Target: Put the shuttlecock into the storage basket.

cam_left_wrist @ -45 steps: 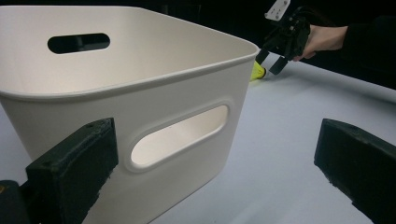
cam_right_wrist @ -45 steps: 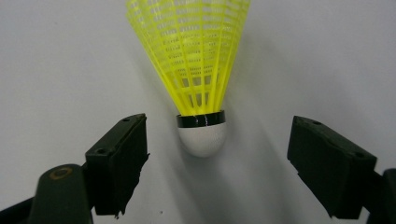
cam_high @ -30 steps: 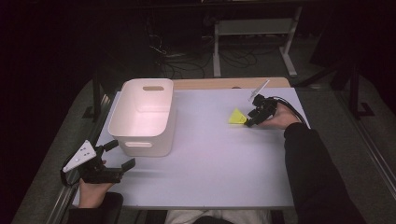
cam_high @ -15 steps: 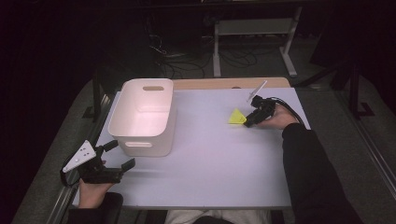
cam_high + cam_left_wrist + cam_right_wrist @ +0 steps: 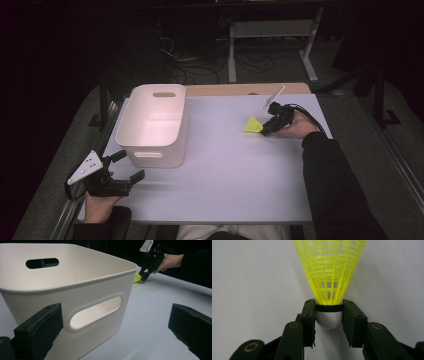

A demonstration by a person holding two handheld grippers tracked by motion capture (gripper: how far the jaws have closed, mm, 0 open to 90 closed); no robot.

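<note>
Right claw (image 5: 328,322) grips the yellow shuttlecock (image 5: 329,272) by its silver cap on the table (image 5: 230,170), while the left claw (image 5: 112,332) gapes wide beside the bin (image 5: 75,285).

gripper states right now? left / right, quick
Left gripper: open, holding nothing, beside the white bin.
Right gripper: closed on the yellow shuttlecock, pinching its cap on the table.

It looks like a lab: a bare white worktop (image 5: 220,180), loose floor cables (image 5: 200,60), and a metal stand (image 5: 270,35) in a dark room.
</note>
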